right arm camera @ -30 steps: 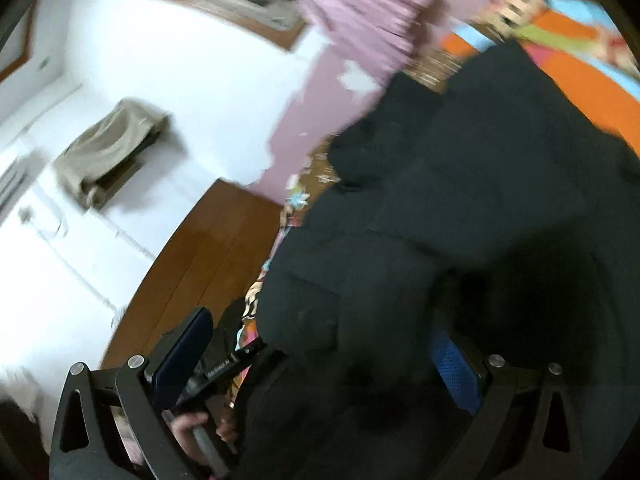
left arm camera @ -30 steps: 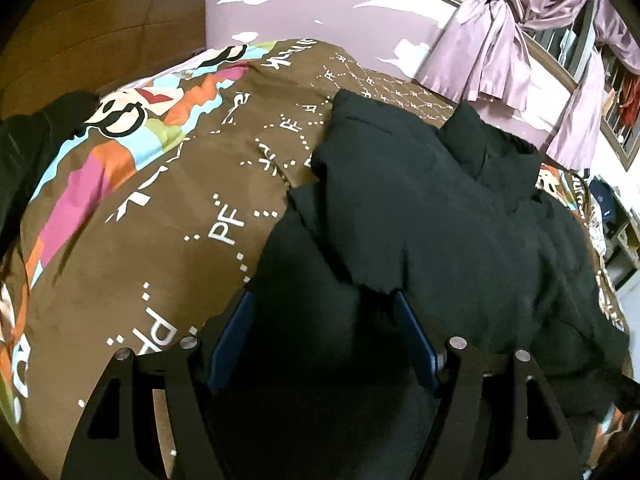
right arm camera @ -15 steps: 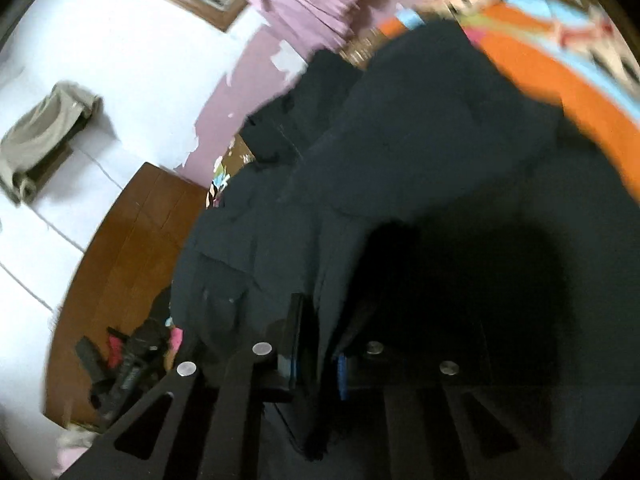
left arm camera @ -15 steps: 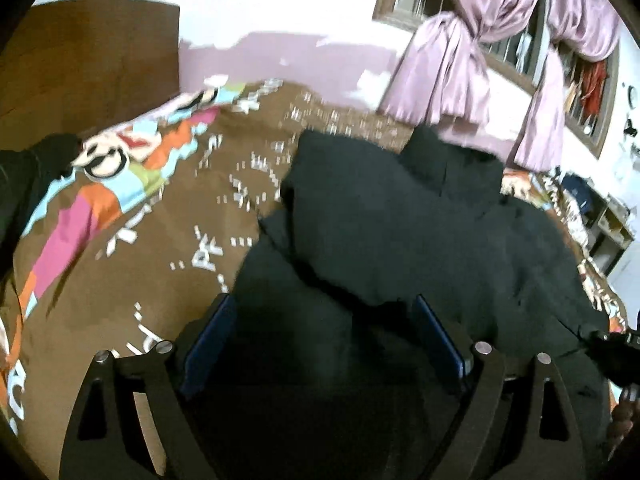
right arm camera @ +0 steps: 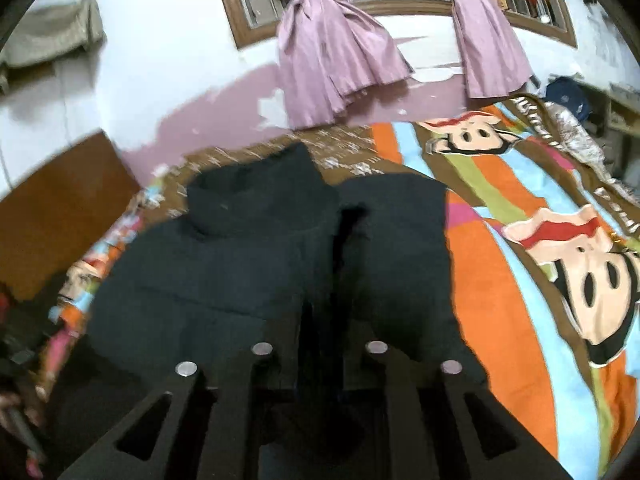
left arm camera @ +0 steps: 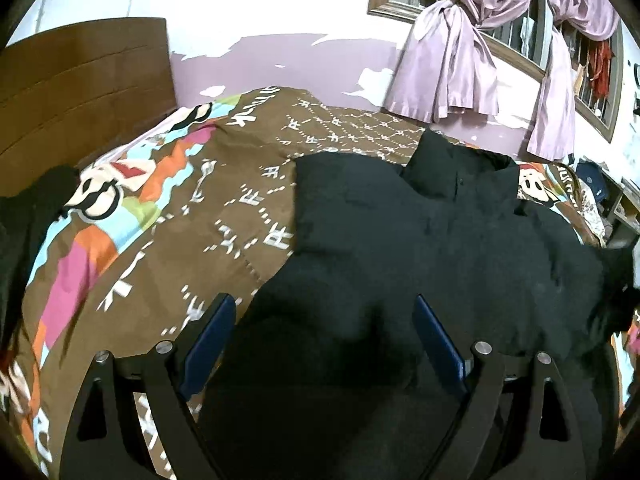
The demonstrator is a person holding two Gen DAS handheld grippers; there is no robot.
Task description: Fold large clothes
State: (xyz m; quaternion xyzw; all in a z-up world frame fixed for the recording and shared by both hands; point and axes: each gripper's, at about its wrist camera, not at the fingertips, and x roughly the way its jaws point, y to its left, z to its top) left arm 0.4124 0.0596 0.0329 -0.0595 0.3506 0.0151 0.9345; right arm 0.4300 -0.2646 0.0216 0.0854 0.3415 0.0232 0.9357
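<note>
Jacket (left arm camera: 420, 240), black puffy quilted; left claw (left arm camera: 324, 320) released, right claw (right arm camera: 320, 320) pinching its fold, loosening.

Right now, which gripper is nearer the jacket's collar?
Right, as far as separate views show. The right gripper sits just below the collar; the left gripper is down at the jacket hem.

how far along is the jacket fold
Partly done: the black jacket lies on the bedspread with a sleeve already laid across the body. In hand: the right gripper has dark fabric between its narrow jaws, while the left gripper straddles the near edge, jaws wide. Left: folding the body up toward the collar.
</note>
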